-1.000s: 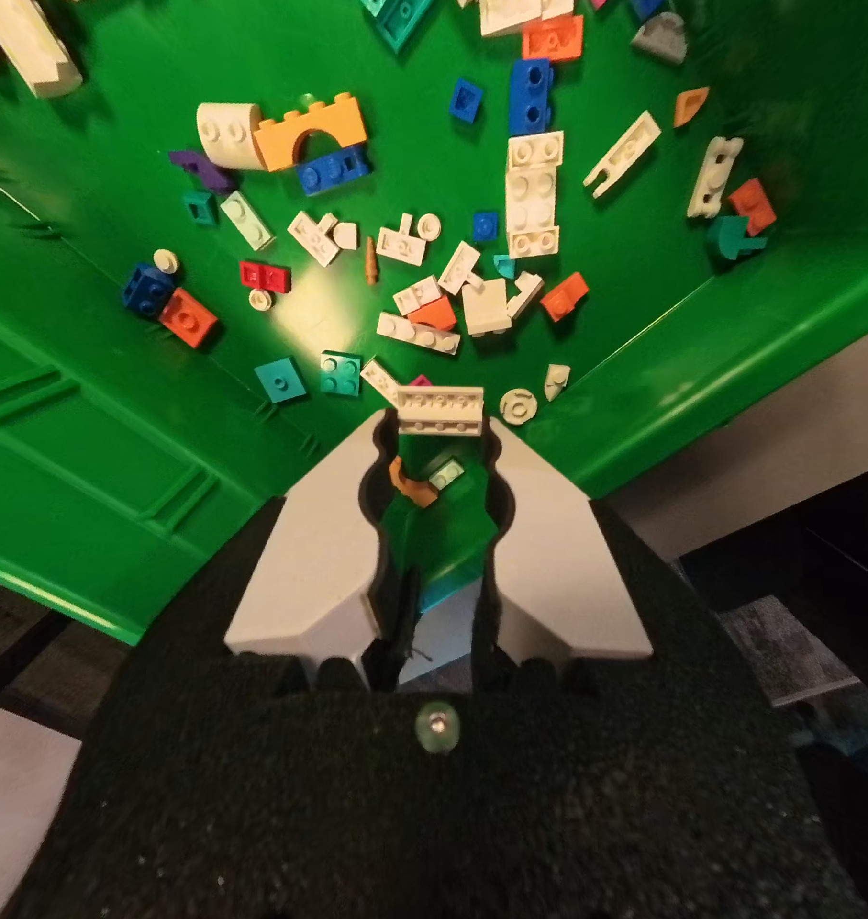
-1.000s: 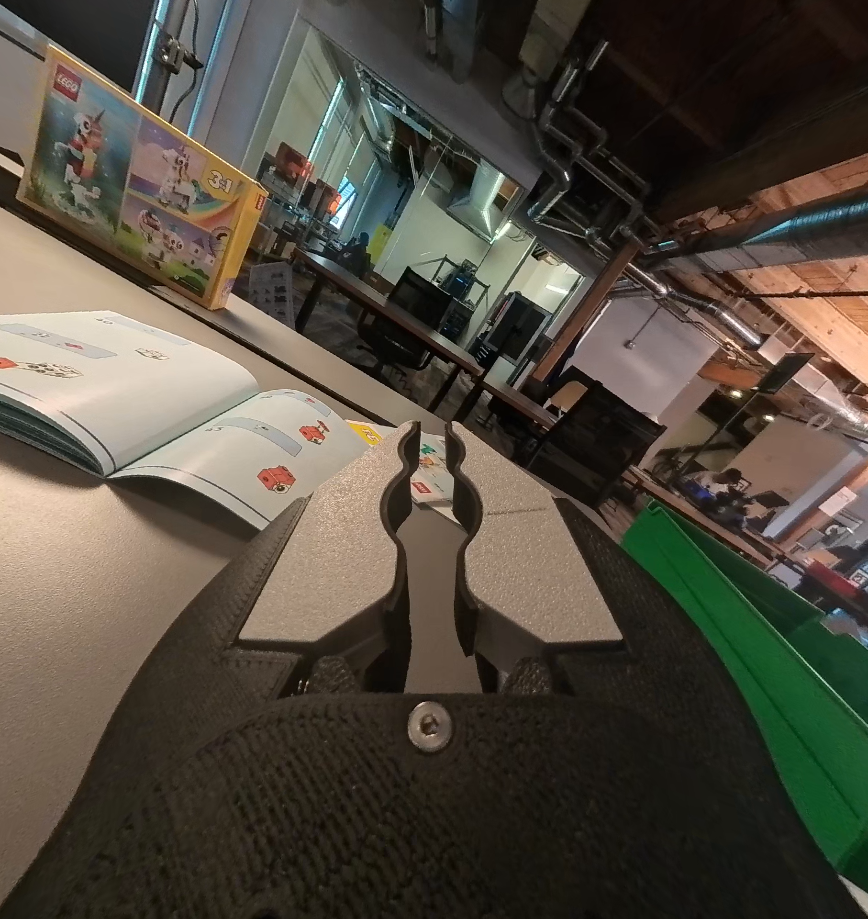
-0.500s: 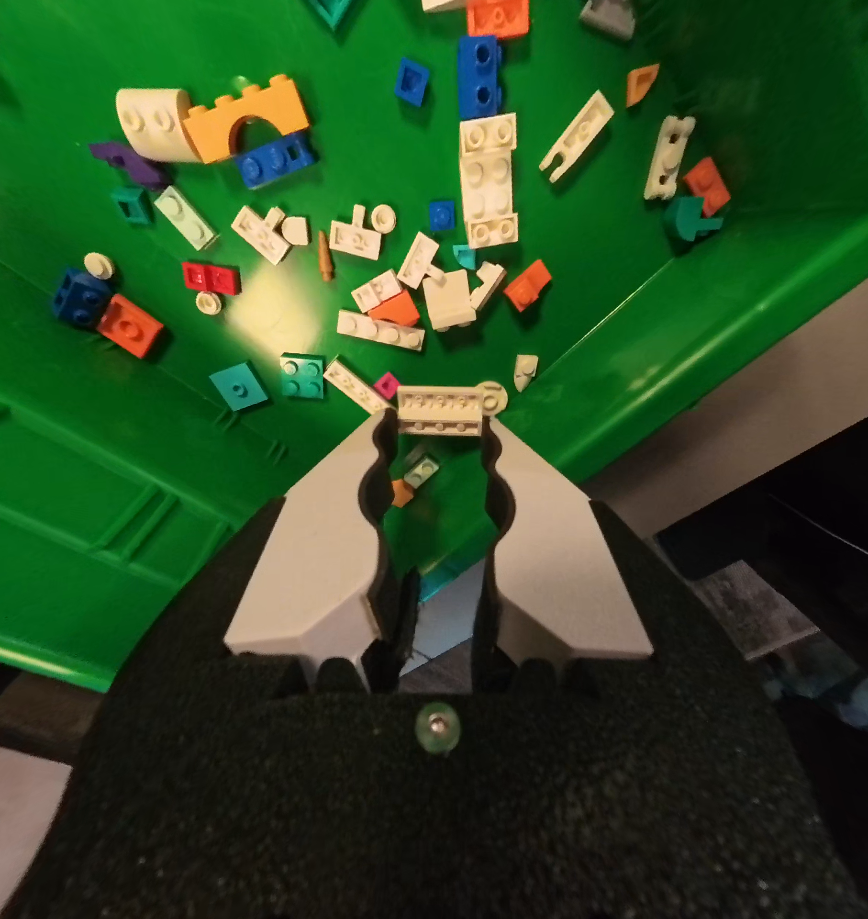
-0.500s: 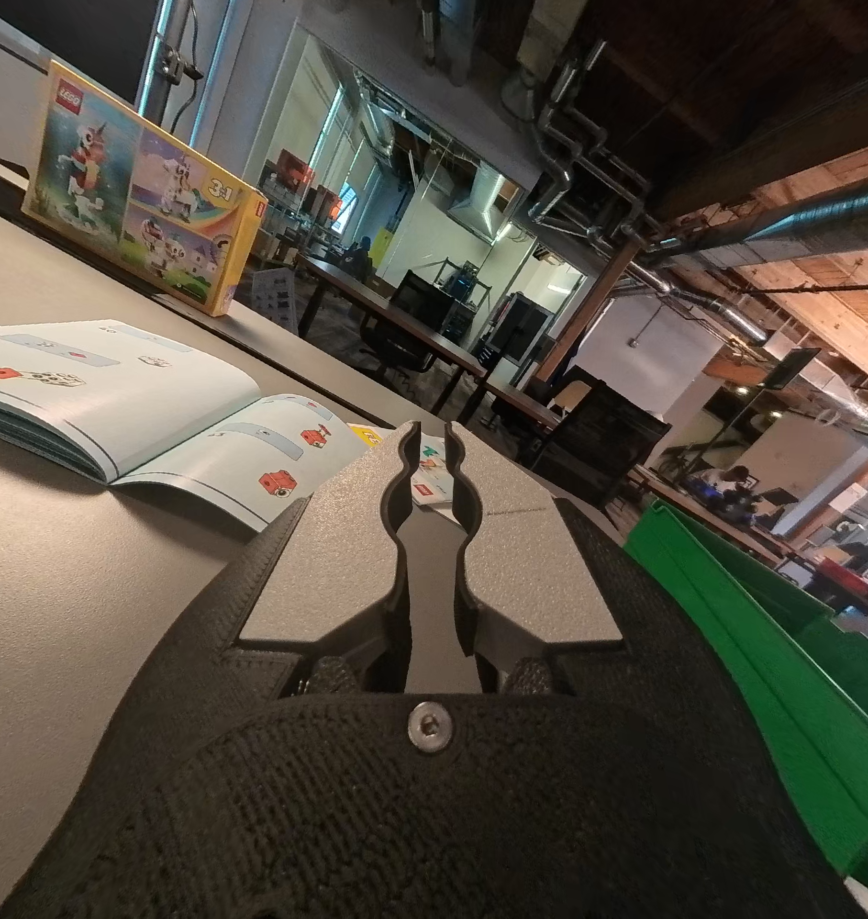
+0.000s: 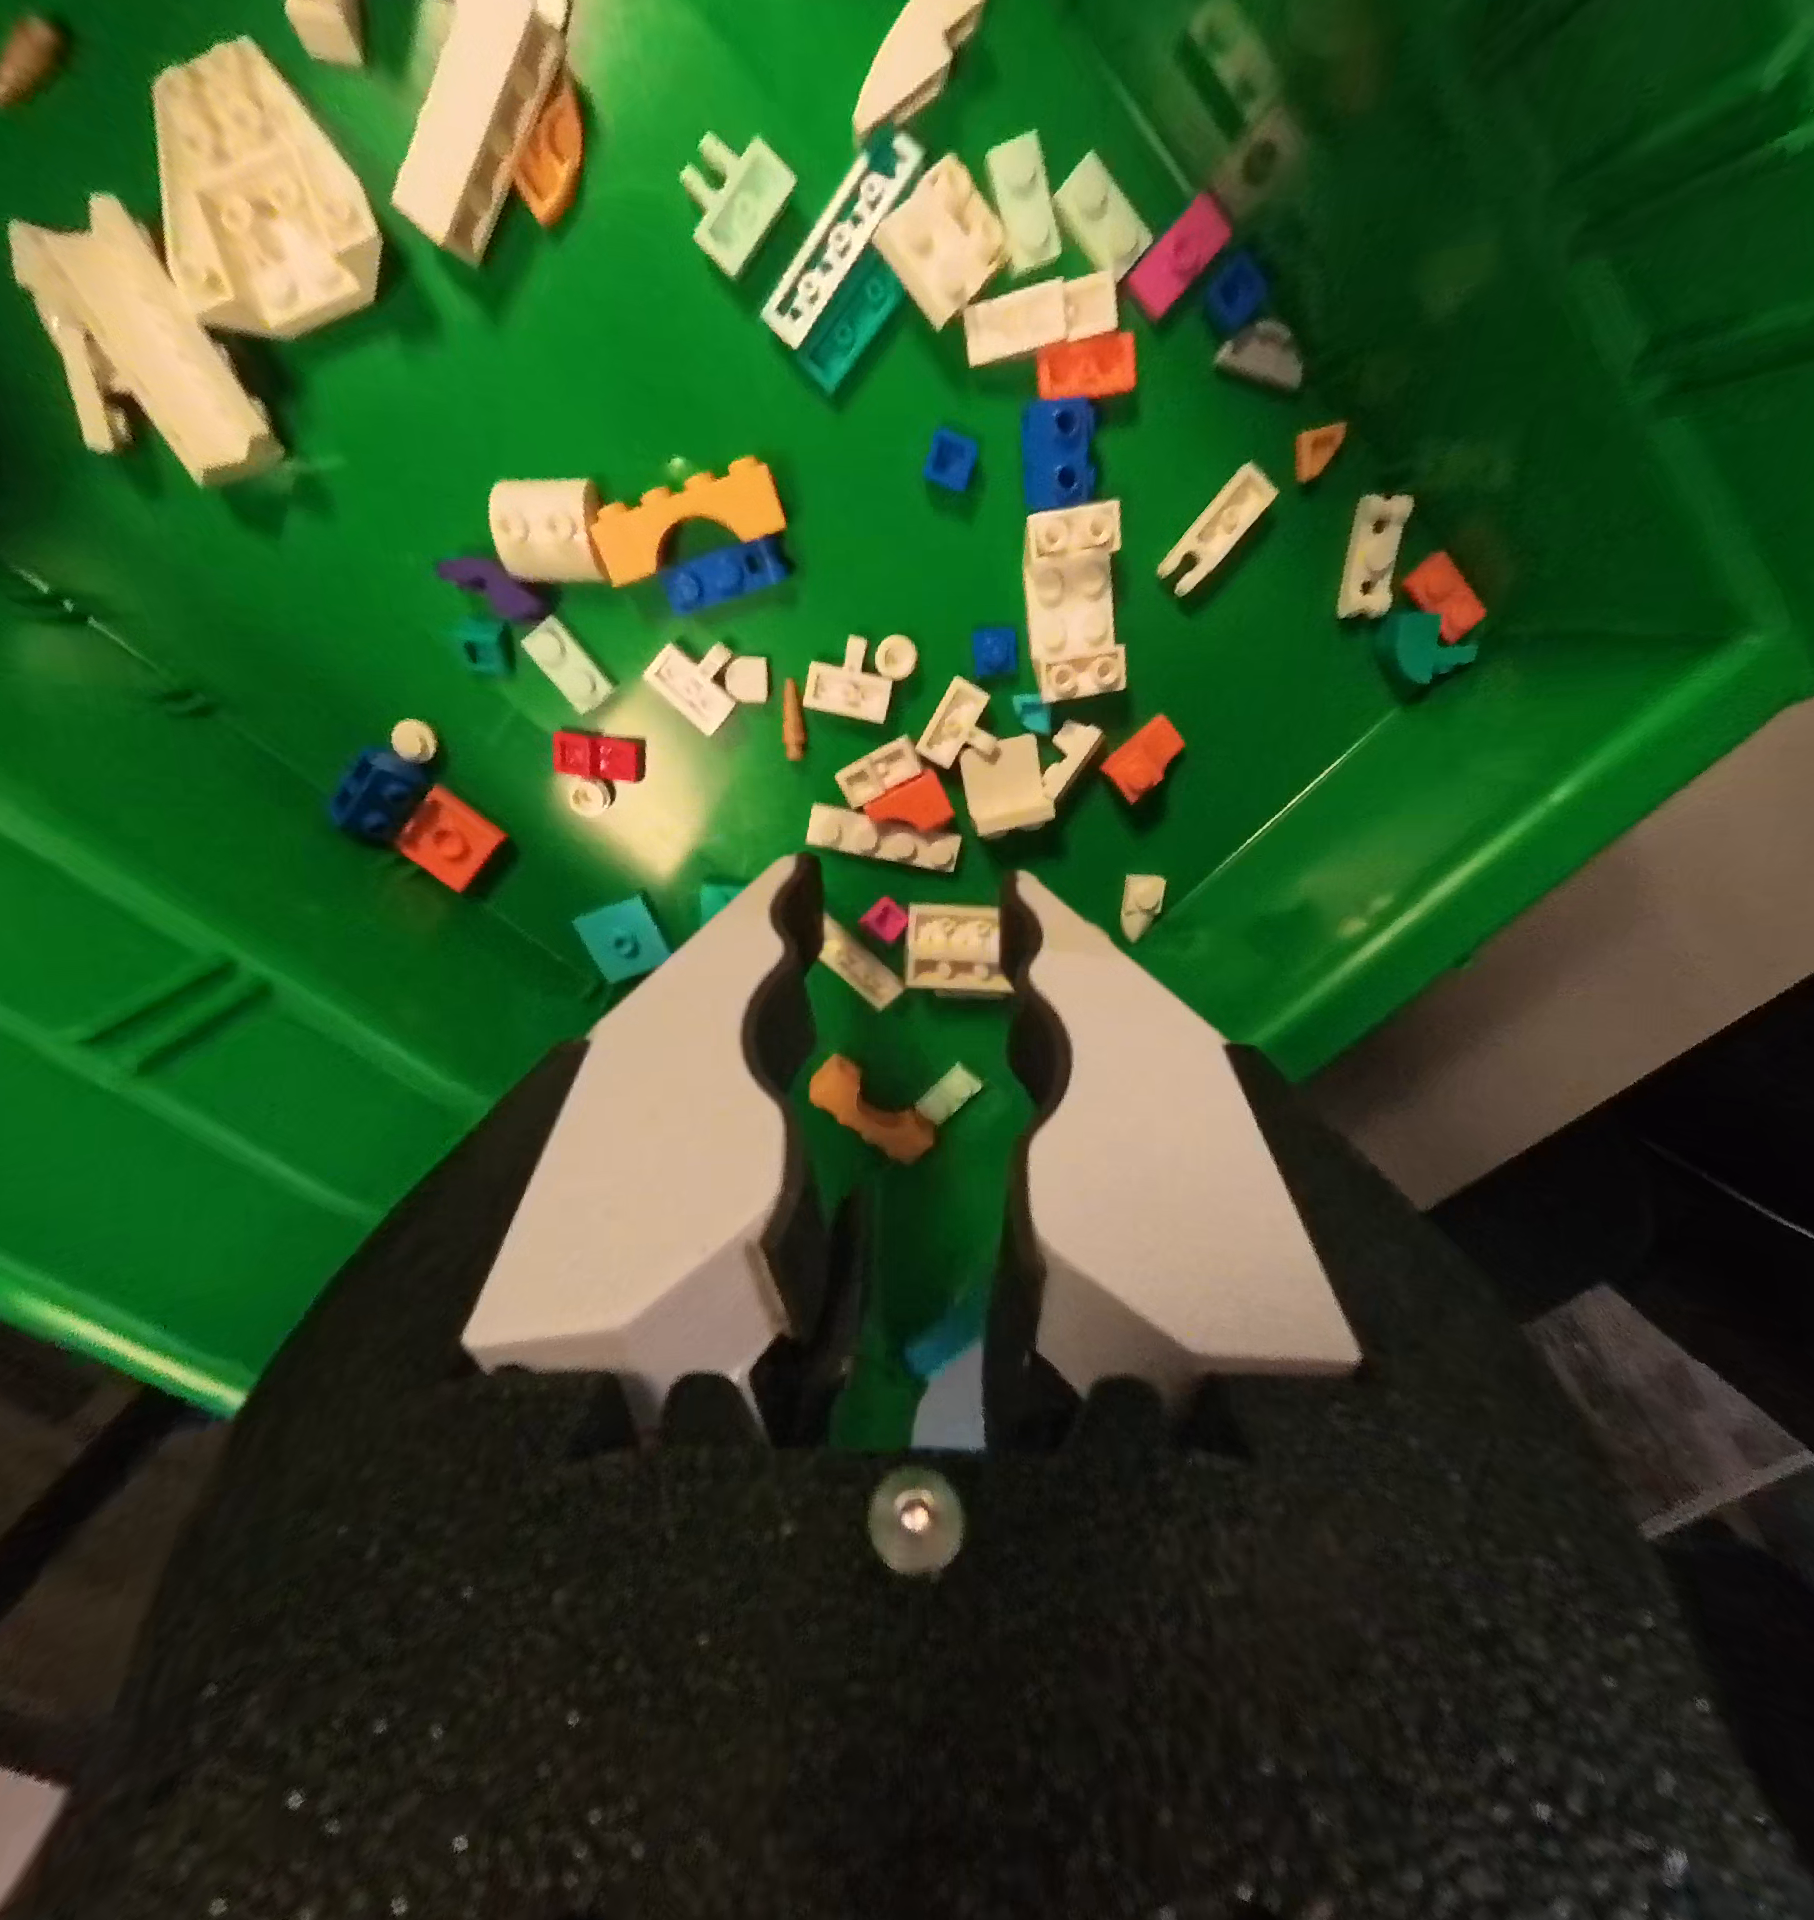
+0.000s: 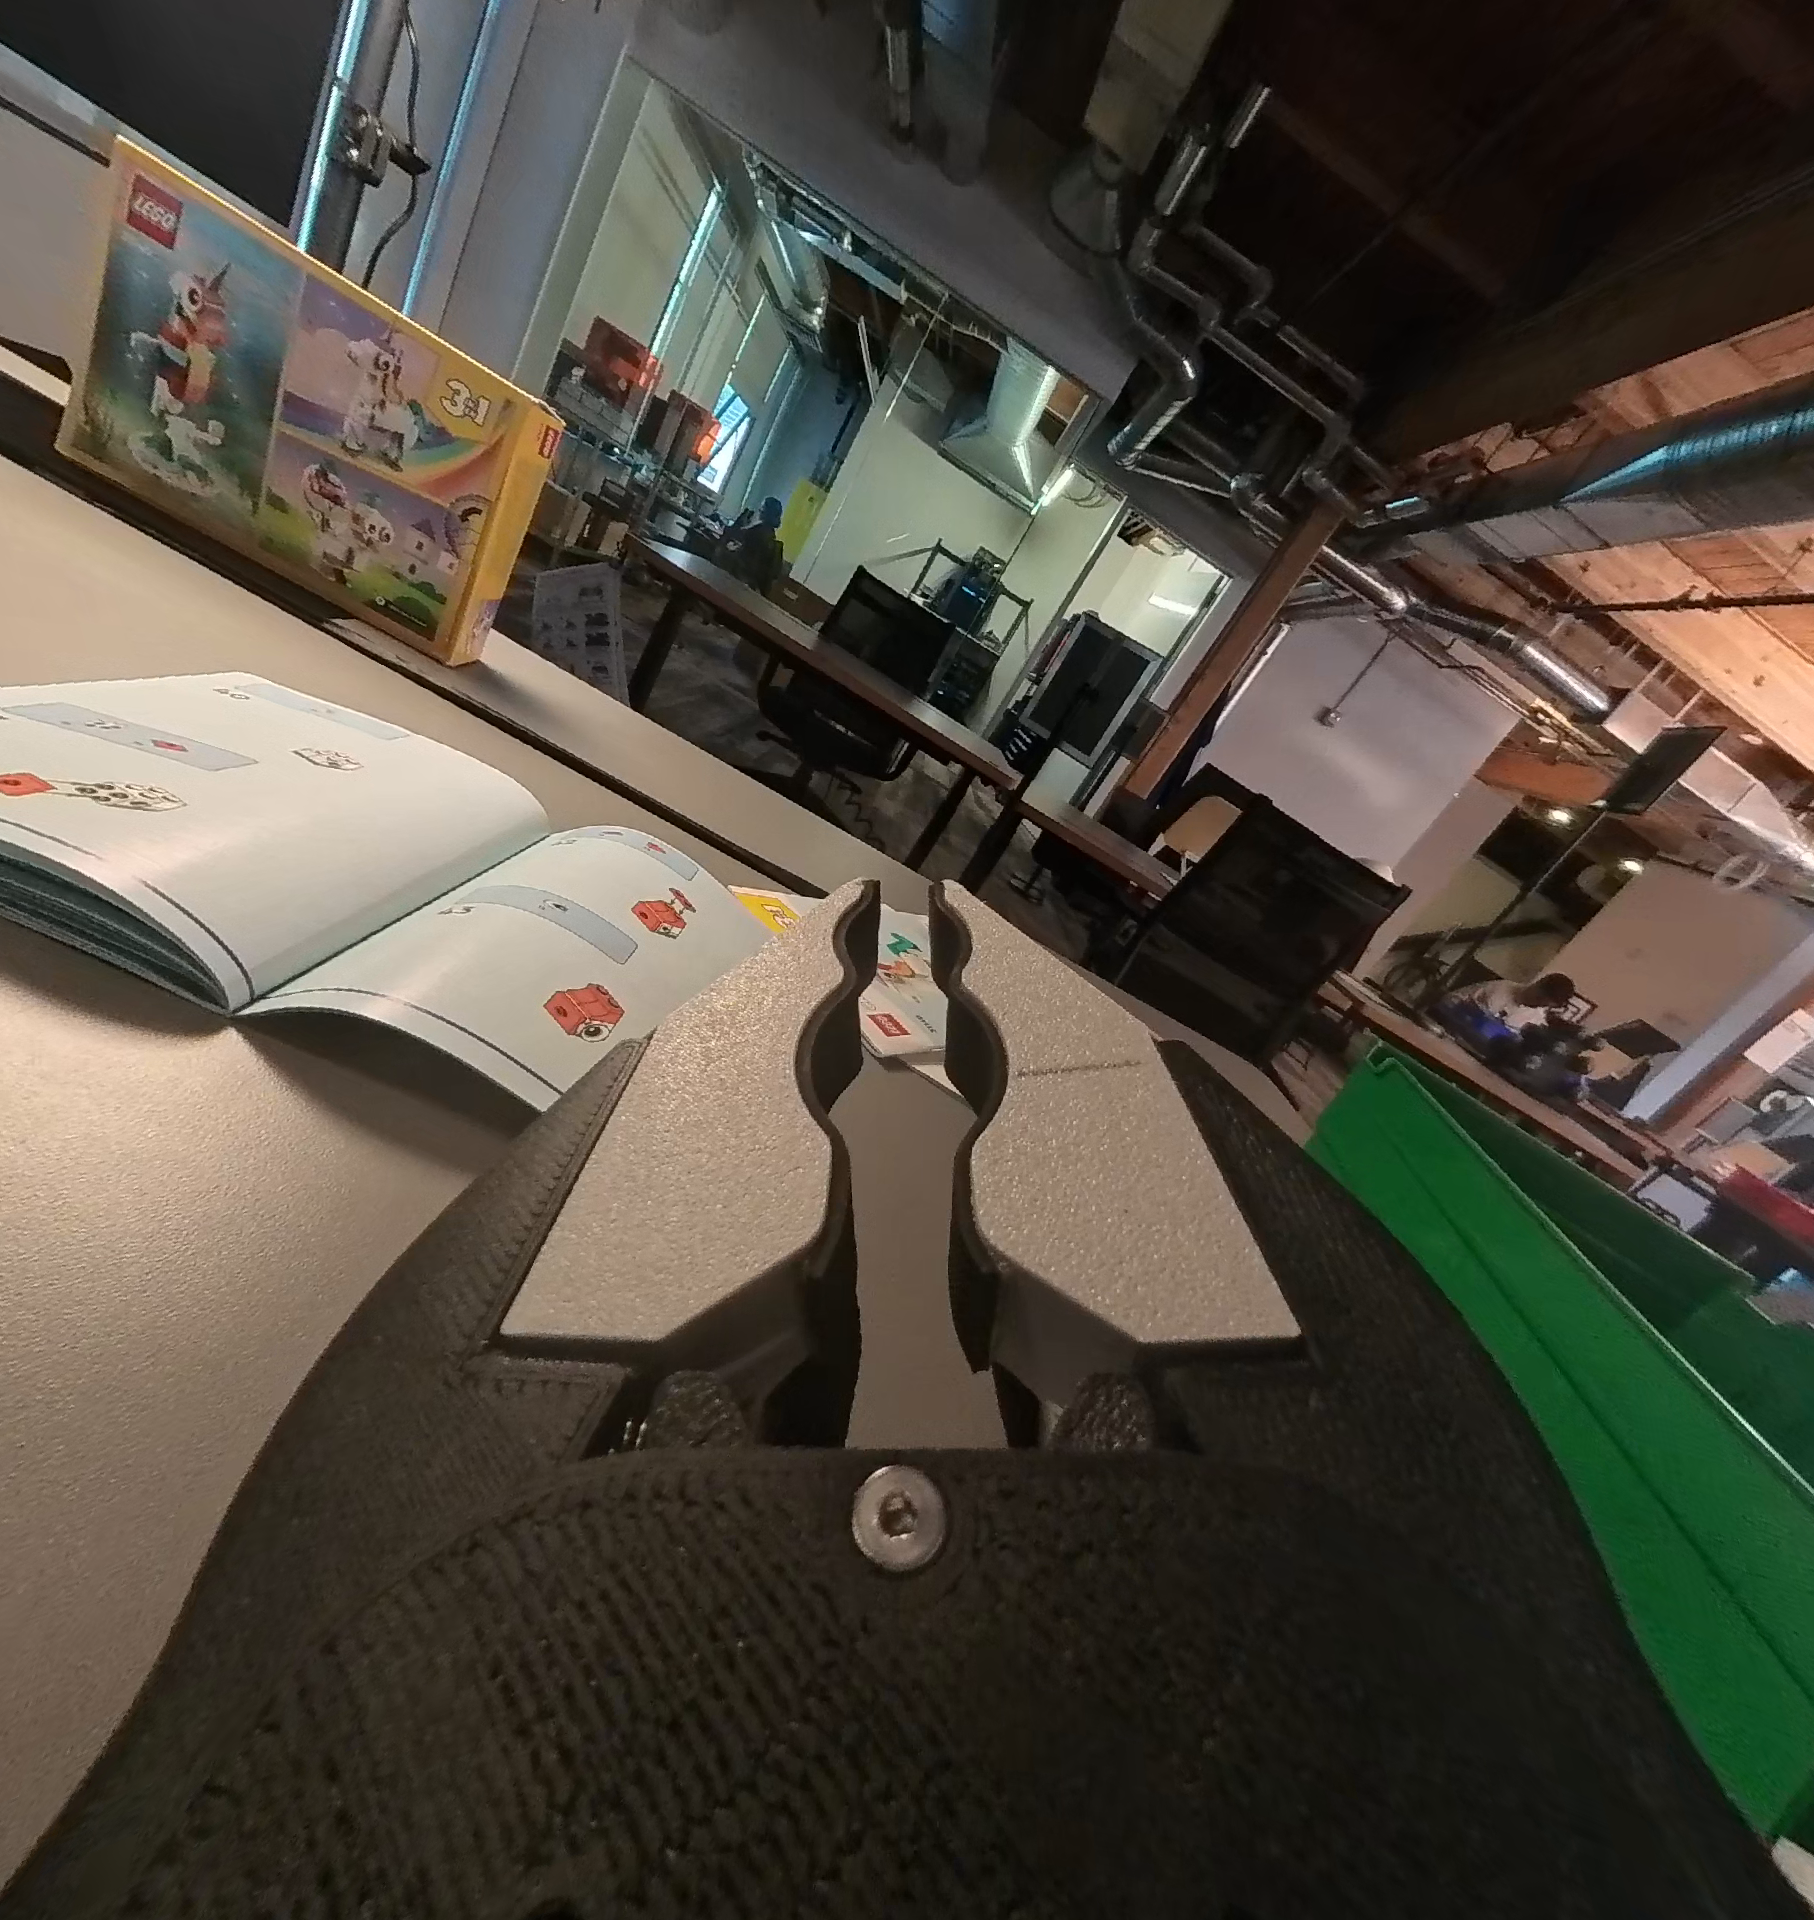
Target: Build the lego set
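The white plate I had pinched at my left gripper's [image 5: 905, 894] tips a second ago now lies loose in the green bin [image 5: 259, 1039].

Left jaws are spread wide and empty, white plate [image 5: 957, 948] low-centre by the right finger; I'd re-centre, descend squarely, then close. Right gripper [image 6: 899, 896], near-closed on nothing, rests near the instruction booklet [image 6: 259, 831] at frame left.

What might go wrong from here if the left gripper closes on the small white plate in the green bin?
1. The white plate lies off-centre between the open jaws of the left gripper, close to one finger, so closing could push or tip it rather than clamp it.
2. A slim white plate and a magenta piece lie right beside it and could get caught too.
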Demonstrator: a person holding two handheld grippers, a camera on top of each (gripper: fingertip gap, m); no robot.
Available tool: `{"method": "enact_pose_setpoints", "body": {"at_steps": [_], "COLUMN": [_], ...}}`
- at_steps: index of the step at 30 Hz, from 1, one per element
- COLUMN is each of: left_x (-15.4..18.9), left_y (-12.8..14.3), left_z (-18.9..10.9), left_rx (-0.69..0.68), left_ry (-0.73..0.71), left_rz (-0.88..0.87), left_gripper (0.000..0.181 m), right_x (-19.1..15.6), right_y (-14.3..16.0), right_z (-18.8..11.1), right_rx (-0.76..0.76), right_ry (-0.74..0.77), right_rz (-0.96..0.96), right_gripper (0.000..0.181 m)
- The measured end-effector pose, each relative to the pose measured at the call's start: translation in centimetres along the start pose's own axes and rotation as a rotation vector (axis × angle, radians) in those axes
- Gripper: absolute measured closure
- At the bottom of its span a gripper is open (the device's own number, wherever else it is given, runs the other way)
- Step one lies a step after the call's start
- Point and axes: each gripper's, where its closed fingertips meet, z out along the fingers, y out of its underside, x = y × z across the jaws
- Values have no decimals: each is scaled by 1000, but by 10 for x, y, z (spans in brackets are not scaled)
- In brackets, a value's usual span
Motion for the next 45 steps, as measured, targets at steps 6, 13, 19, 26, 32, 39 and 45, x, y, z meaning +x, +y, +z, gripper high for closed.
{"method": "enact_pose_setpoints", "body": {"at_steps": [6, 13, 19, 26, 32, 39, 45], "left_x": [27, 23, 17, 18, 40, 92, 167], "left_y": [-16, -2, 0, -12, -66, -103, -155], "left_z": [9, 17, 20, 5, -48, -94, -125], "left_rx": [59, 0, -25, 70, 577, 811, 1010], "left_ry": [108, 71, -7, -15, 138, 303, 103], "left_rz": [132, 187, 316, 325, 85, -38, 152], "left_gripper": [156, 168, 171, 178, 178, 178, 179], "right_x": [1, 1, 1, 2, -7, -40, -65], "right_y": [0, 0, 0, -1, -7, -24, -44], "right_z": [0, 0, 0, -1, 1, 6, -11], "right_rx": [1, 0, 0, 5, 45, 159, 271], "right_ry": [2, 2, 2, 5, -46, -226, -376], "right_rz": [5, 2, 2, 20, 31, 0, 11], "right_gripper": [174, 175, 175, 175, 174, 174, 173]}}
